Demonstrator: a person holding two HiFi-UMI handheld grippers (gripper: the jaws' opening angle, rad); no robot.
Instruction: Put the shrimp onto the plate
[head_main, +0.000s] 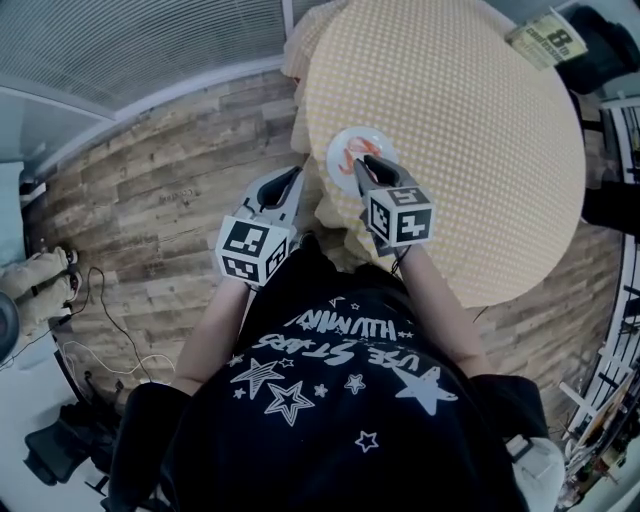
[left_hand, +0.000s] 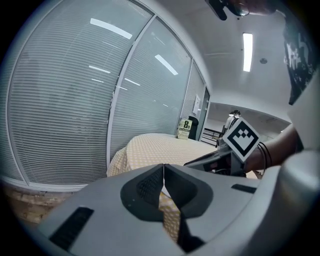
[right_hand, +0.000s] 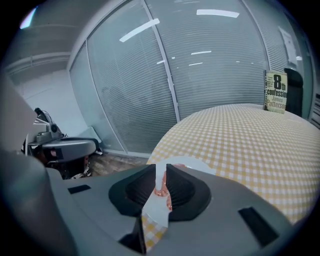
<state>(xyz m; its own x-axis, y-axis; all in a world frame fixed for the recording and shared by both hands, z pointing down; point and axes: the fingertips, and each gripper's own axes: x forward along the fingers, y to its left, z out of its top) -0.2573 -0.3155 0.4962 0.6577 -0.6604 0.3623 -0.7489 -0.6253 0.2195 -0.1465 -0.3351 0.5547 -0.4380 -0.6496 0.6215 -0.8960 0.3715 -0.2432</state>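
Shrimp (head_main: 348, 150) is at the plate (head_main: 378, 137), on the near side of the round checked-cloth table (head_main: 480, 150). Right gripper (head_main: 363, 160) is down over that plate, clamped to a narrow slot. In the right gripper view pink shrimp (right_hand: 161, 190) fills part of the slot between the pads, with white plate (right_hand: 192, 164) directly behind, so I read it as pinched rather than let go. Can't tell whether the body already rests on the plate or hangs just above it. From the head view an orange curl sticks out to the left of the jaw tips, so the grip looks to be at one end or mid-body, not centred. Left gripper (head_main: 298, 172) is off the table edge beside the right one, jaws fully together on nothing; its own view shows pad tips (left_hand: 163, 167) meeting with only cloth beyond. Handling guess: light, small, curved, probably soft or rubbery with a smooth skin, so it can squirt out or rotate under a hard pinch. Best hold is across the thick middle of the curl, pads flat on the sides, with moderate force. Tail end is thin and would pivot. Plate looks light and sits near the table edge, so avoid pushing down or dragging on its rim.
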